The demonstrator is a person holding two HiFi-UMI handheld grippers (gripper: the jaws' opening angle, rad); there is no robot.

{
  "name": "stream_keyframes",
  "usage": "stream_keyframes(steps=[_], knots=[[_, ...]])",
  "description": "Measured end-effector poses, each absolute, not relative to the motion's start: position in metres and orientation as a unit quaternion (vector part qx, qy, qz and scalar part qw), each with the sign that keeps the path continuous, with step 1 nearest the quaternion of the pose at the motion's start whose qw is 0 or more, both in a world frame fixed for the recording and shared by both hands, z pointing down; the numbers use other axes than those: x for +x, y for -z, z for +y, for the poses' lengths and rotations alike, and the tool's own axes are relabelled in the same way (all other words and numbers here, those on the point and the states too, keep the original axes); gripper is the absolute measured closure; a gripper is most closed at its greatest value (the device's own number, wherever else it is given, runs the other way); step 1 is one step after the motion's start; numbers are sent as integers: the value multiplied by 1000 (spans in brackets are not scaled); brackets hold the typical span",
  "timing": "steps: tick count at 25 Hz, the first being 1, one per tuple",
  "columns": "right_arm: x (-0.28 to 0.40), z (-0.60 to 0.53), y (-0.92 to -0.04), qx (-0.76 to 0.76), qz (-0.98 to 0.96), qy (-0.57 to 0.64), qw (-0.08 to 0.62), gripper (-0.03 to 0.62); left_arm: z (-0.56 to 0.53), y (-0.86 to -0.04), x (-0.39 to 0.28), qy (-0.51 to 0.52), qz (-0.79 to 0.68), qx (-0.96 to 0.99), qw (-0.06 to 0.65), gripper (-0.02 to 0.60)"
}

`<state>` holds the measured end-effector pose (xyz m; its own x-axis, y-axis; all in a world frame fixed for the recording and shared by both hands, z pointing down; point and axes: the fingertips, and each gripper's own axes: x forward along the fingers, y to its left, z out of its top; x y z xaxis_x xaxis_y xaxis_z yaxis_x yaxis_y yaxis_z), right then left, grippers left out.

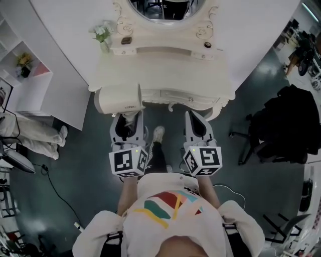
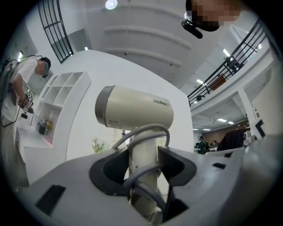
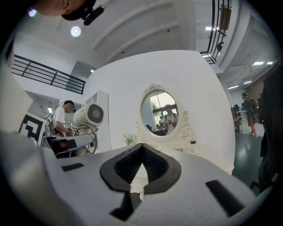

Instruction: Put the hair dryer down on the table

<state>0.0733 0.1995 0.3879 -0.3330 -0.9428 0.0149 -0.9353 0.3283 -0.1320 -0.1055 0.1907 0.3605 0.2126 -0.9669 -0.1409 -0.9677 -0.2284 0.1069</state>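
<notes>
Small grey brand lettering, seemingly "ZEBRO", on the cream barrel of the hair dryer

**What the views are holding back**

The left gripper is covering the sides of the dryer handle. The cord is crossing the handle's front, and the bottom edge is cutting off its foot. In the head view, the top edge is cropping the mirror, and a dark item on the table is showing too small to name.

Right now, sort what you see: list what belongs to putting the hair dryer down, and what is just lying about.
Job in hand: hair dryer, its handle clamped in the left tongs; dressing table, where it goes.

Lying about: flower vase, small dark jar, oval mirror, black chair; also the right tongs, shut and empty.
</notes>
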Motion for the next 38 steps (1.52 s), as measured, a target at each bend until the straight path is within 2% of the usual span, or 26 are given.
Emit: stream_keyframes(steps=[17,27,38], knots=[[81,135,-401,-598,799,59,11,594,114,-367,-84,-82,587,-806,-1,380],[78,37,-407,-595,801,72,3,594,13,-374,-76,-78,577,-813,-11,380],[52,-77,-380,-579,812,73,-2,594,-106,-346,-87,-78,568,-819,-13,380]])
